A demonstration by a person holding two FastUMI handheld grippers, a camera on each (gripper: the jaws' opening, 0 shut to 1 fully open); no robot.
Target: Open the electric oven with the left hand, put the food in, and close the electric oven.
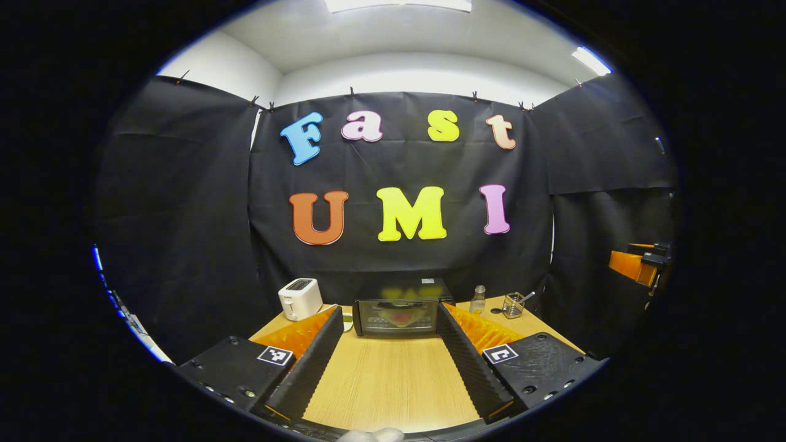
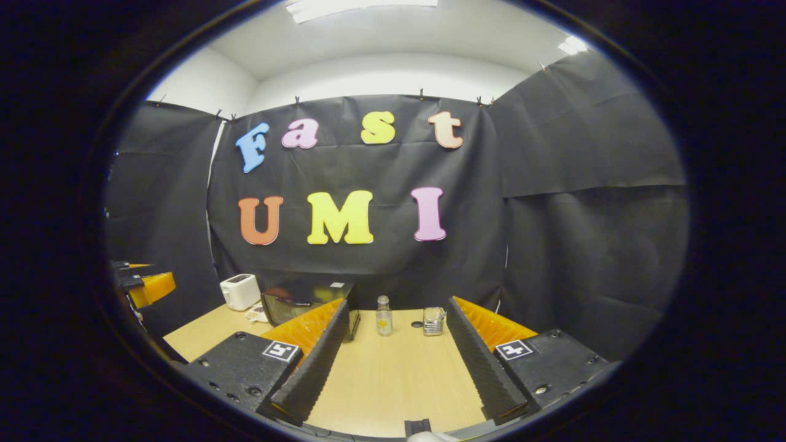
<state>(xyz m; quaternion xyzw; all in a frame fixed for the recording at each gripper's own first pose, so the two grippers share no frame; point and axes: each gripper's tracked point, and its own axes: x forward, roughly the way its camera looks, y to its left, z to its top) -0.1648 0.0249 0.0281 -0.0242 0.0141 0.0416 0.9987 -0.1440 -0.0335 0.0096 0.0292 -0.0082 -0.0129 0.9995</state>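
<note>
Both claws raised above the table, fingers spread wide, nothing held.

At the far edge of my table (image 1: pixel 387 380), left to right: toaster (image 1: pixel 299 299), electric oven (image 1: pixel 399 314) with door closed, bottle (image 1: pixel 477 300), wire cup (image 1: pixel 513 304). My left claw (image 1: pixel 390 356) faces the oven; my right claw (image 2: pixel 393 362) faces the bottle, with the oven to its left.

Black cloth walls (image 1: pixel 184 202), white ceiling with bright lights (image 1: pixel 398 5), wooden table (image 1: pixel 387 380)
</note>
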